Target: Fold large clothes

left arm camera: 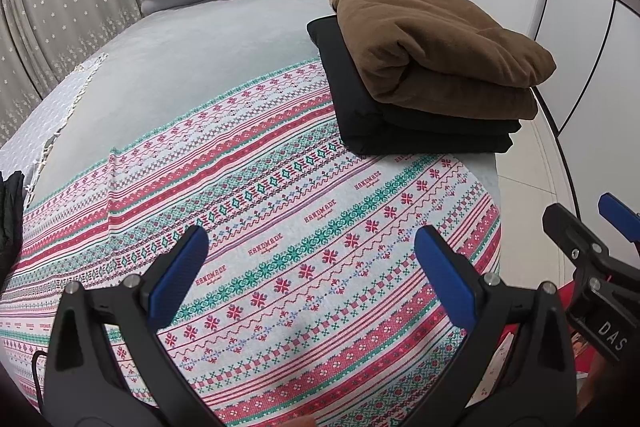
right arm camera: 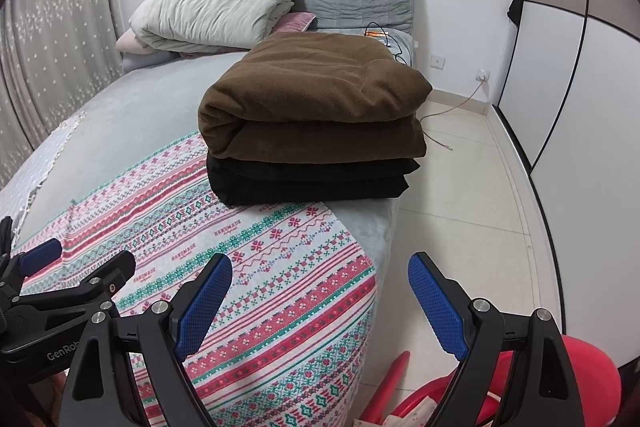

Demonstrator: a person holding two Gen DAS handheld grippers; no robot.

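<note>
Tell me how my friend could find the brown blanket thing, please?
Look at the big grey bed, near its edge beside the tiled floor. A small pile of folded clothes sits there on the patterned cloth. The brown folded garment is the fuzzy top one, lying on the black folded garment.

Black folded garment [right arm camera: 308,183]: mostly buried under the brown one [right arm camera: 316,99], only edges show. Red plastic thing [right arm camera: 588,367] by my right fingers [right arm camera: 436,307]: cut off at frame bottom, can't identify. Dark cloth [left arm camera: 10,211] at left edge: cropped, unreadable.
</note>
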